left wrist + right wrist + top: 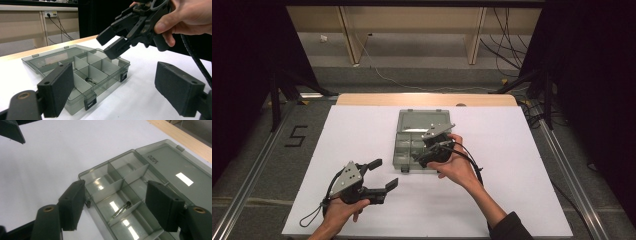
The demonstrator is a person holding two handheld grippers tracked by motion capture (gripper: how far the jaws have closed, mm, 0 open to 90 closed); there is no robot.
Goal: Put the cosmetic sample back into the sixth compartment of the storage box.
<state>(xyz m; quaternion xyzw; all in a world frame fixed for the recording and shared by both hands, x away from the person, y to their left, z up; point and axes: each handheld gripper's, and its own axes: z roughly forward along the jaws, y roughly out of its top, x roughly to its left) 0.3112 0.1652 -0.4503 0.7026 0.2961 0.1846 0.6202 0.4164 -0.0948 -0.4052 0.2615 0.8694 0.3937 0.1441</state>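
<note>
Both claws agape, empty: left claw (381, 174) on table, right claw (422, 156) over compartment box (412, 131) w/ screw (121, 209).

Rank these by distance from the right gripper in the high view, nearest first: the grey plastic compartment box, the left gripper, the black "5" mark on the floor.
1. Grey plastic compartment box: directly beneath the right gripper, mid-table.
2. Left gripper: toward the near-left of the white table sheet, jaws open.
3. Black "5" mark: off the table, on the floor at far left.
</note>
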